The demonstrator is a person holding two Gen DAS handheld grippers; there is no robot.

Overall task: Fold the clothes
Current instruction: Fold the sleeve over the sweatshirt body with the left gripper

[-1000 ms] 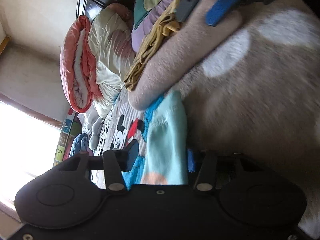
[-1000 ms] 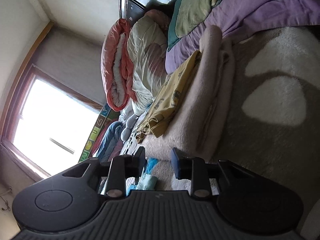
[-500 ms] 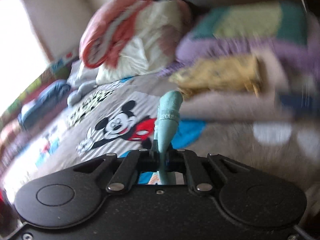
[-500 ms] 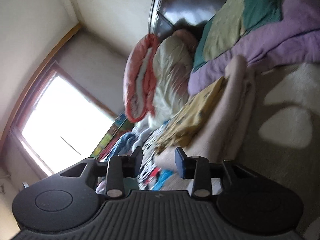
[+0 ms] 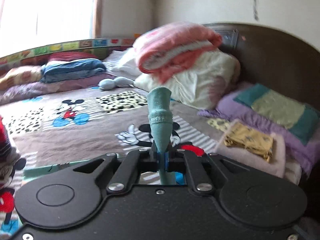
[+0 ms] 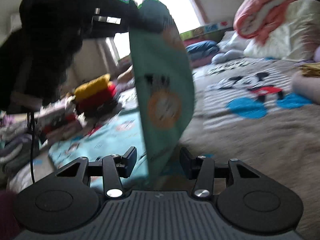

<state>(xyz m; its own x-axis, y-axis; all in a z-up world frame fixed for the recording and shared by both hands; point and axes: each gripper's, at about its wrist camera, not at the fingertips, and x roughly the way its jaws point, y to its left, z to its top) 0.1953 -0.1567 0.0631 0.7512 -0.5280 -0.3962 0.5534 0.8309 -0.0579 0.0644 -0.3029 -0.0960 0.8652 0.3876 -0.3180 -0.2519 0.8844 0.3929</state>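
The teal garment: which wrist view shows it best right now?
The right wrist view. There the teal garment hangs lengthwise with its orange print visible, dropping between the open jaws of the right gripper. The left wrist view shows only a bunched cuff sticking up from the shut left gripper.

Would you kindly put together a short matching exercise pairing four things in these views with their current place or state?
Things:
1. left gripper
2. right gripper
3. yellow garment
4. pink quilt

Places or states:
A. folded, lying on a pale pink blanket
B. open, with the cloth hanging between its fingers
C. rolled up on top of the cream bedding
D. shut on the teal garment

Pairs: 1-D, 2-B, 3-A, 4-C
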